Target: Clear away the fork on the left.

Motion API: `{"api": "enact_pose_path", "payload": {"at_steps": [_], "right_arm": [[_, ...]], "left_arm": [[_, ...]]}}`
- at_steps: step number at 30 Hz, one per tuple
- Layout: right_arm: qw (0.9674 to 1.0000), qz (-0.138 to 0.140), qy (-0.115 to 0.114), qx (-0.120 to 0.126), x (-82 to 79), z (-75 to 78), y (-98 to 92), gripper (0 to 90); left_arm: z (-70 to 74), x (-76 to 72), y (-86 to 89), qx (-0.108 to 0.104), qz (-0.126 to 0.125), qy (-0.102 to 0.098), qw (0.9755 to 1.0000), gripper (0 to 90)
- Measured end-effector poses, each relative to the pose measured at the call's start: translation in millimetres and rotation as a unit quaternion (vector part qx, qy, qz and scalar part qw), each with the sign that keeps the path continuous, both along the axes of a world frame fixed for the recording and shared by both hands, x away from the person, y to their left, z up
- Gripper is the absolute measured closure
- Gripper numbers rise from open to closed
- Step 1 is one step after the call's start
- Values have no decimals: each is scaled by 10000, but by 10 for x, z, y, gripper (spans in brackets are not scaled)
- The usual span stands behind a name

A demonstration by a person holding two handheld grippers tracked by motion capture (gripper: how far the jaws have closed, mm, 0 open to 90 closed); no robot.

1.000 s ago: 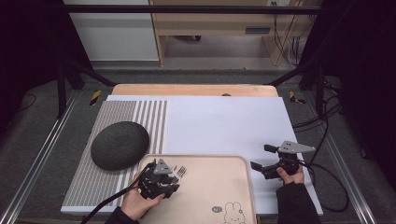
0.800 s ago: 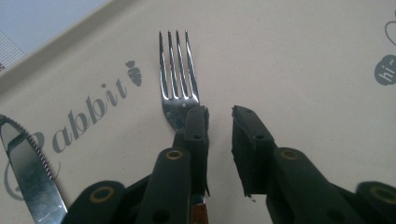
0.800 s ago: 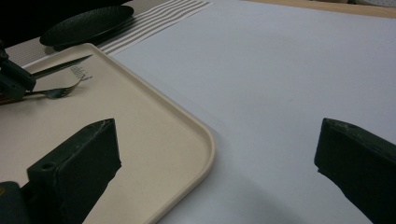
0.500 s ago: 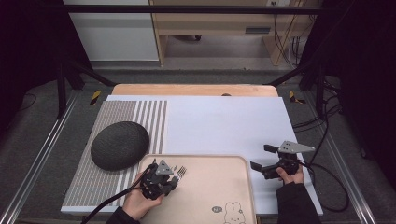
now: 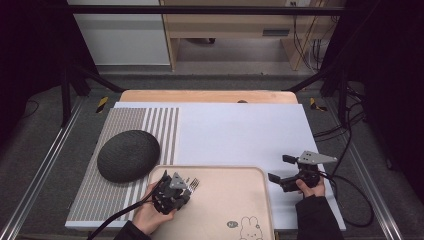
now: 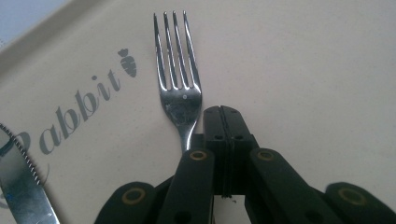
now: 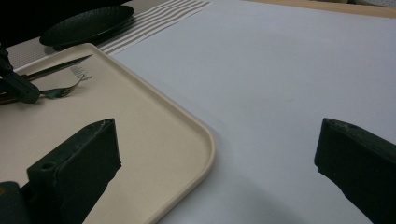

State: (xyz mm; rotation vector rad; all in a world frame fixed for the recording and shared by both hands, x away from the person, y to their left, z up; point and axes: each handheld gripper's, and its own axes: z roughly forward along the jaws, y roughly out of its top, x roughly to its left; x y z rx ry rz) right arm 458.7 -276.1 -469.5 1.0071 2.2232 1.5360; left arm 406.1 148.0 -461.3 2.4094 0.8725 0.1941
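Note:
A silver fork (image 6: 180,93) lies on the beige rabbit tray (image 6: 303,70), tines pointing away from me. My left gripper (image 6: 222,114) is low over the tray with its jaws pressed together. The fork's neck runs just left of the jaws and disappears under the left one, and no metal shows in the seam between them. A serrated knife (image 6: 23,186) lies further left. In the high view, the left gripper (image 5: 185,188) is over the tray's (image 5: 250,200) near-left part beside the fork (image 5: 194,184). The right gripper (image 5: 280,168) is open over the white sheet, right of the tray.
A dark round overturned dish (image 5: 128,155) rests on the striped placemat (image 5: 160,125) left of the tray. The white sheet (image 5: 240,135) covers the middle and right of the table. In the right gripper view, the tray's corner (image 7: 187,126) lies between the spread jaws.

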Motion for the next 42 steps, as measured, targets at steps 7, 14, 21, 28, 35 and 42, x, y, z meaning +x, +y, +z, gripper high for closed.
{"api": "enact_pose_path", "payload": {"at_steps": [7,14,21,28,35,42], "right_arm": [[10000,4,-3,2,-1,1,-1,4],[10000,1,1,0,-1,1,0,4],[10000,-6,2,-4,0,2,-1,4],[10000,-8,-1,-11,0,1,0,4],[10000,-9,3,4,-2,4,-2,4],[10000,-8,2,-19,0,0,1,4]], "left_arm": [[-12,13,10,102,9,-54,9999,895],[-3,47,71,112,78,-133,9998,896],[16,77,153,97,196,-143,9997,896],[14,98,213,192,303,-177,9992,896],[2,116,269,234,380,-190,9988,896],[23,135,358,224,483,-238,9983,896]]}}
